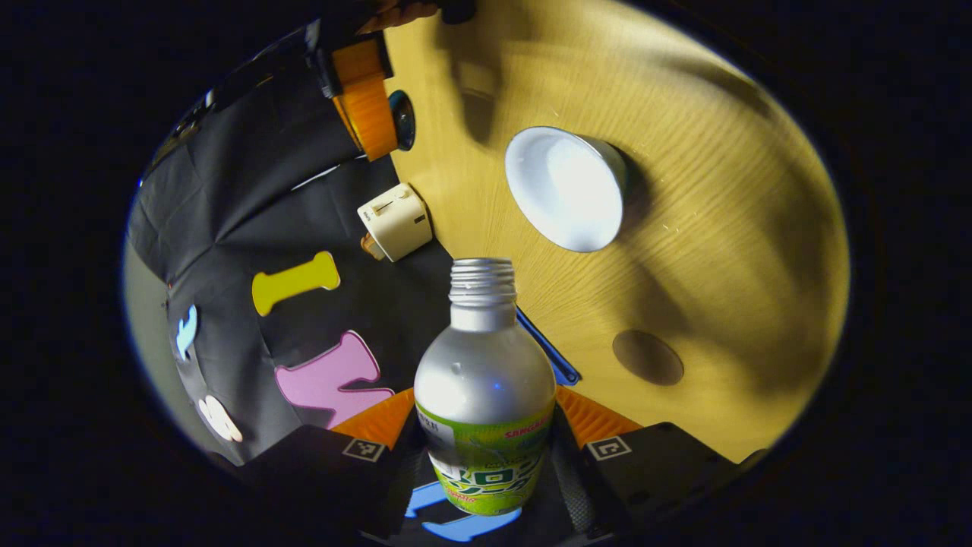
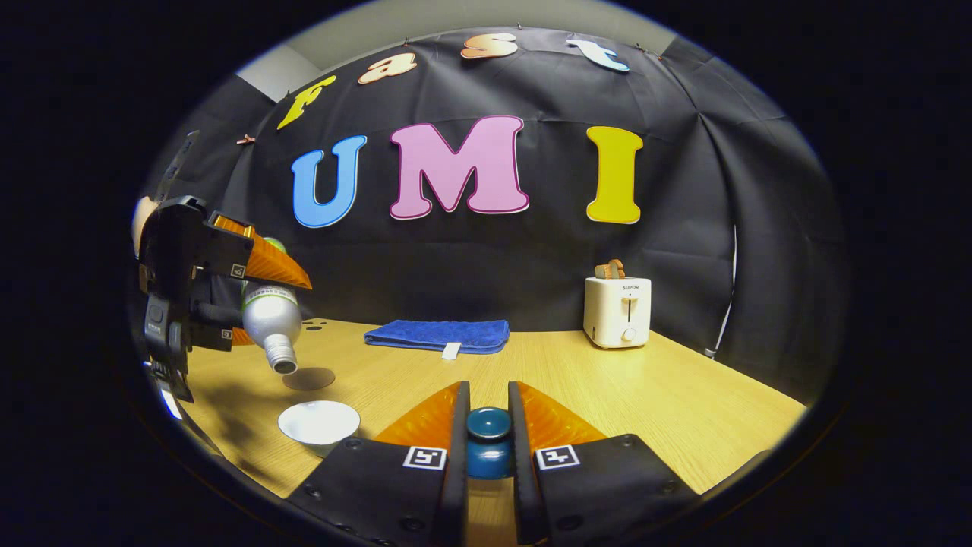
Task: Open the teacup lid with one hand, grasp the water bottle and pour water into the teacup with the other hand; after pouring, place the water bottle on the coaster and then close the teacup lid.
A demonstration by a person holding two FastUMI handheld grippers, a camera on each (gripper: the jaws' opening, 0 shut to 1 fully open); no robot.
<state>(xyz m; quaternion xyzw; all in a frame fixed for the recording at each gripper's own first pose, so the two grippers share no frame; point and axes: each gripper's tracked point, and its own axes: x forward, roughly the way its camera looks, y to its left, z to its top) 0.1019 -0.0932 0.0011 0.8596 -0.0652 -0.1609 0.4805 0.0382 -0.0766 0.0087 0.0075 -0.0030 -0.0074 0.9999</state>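
My left gripper [image 1: 486, 414] is shut on a silver water bottle [image 1: 484, 380] with a green label and no cap. In the right gripper view the bottle [image 2: 269, 320] hangs tilted, mouth down, in the left gripper [image 2: 228, 292], above the table between the round brown coaster [image 2: 309, 378] and the white teacup [image 2: 319, 422]. The teacup [image 1: 566, 188] stands open on the wooden table, with the coaster [image 1: 648, 357] beside it. My right gripper [image 2: 488, 416] is shut on the dark blue teacup lid [image 2: 488, 425], held off to the side of the cup.
A cream toaster [image 2: 617, 311] stands at the back right of the table [image 2: 683, 403]. A folded blue towel [image 2: 438, 335] lies at the back middle. The black cloth wall closes the far side.
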